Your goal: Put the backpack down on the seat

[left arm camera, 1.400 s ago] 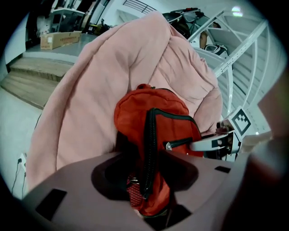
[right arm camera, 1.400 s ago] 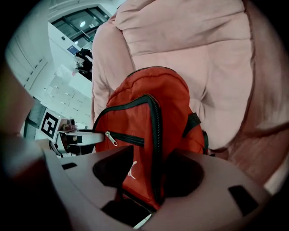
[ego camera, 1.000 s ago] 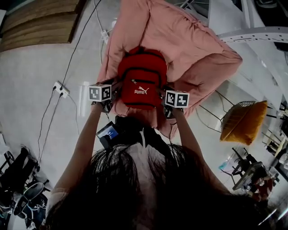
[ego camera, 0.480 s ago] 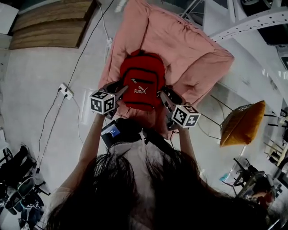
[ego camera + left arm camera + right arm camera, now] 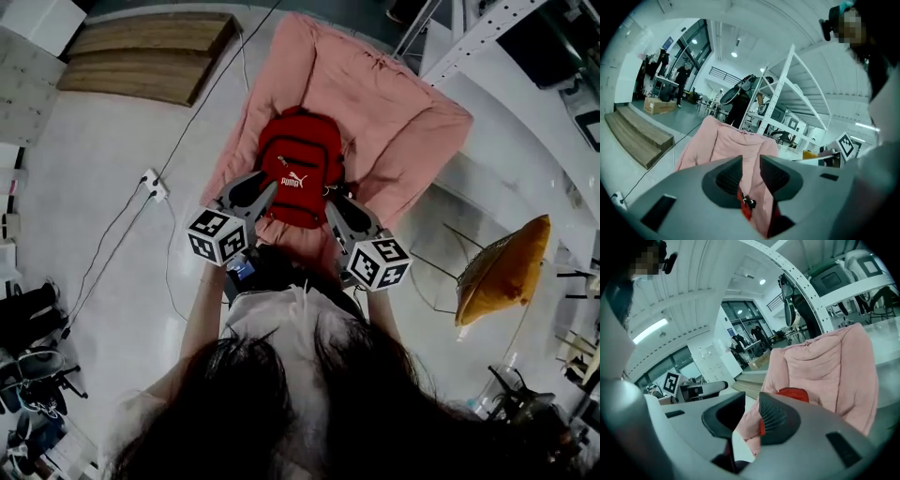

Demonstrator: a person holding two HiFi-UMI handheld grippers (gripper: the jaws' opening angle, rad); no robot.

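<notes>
Well, the red backpack [image 5: 300, 169] is down on the pink seat [image 5: 398, 122], lying against the backrest with its logo facing up at me and its lower edge toward the front of the cushion. That soft, sloping fabric is my first worry. I judge the bag could slump or slide forward off the front, because nothing is holding it. The left gripper [image 5: 267, 190] is just beside the bag's lower left corner. Its jaws are closing, with a narrow gap between them and nothing in it. In the left gripper view a small zip pull [image 5: 749, 202] shows just below that gap. If the jaws nip it or a strap as they close, backing away would drag the bag with me. The right gripper [image 5: 330, 208] is at the lower right corner. Its jaws are closing too and are empty, and through the gap I see only pink fabric and a sliver of red. I cannot tell whether either tip touches the bag, so a careless lift could nudge it. Further out, a power strip [image 5: 155, 185] and its cable [image 5: 202, 103] lie on the floor to my left, which is a tripping hazard if I step back that way.
</notes>
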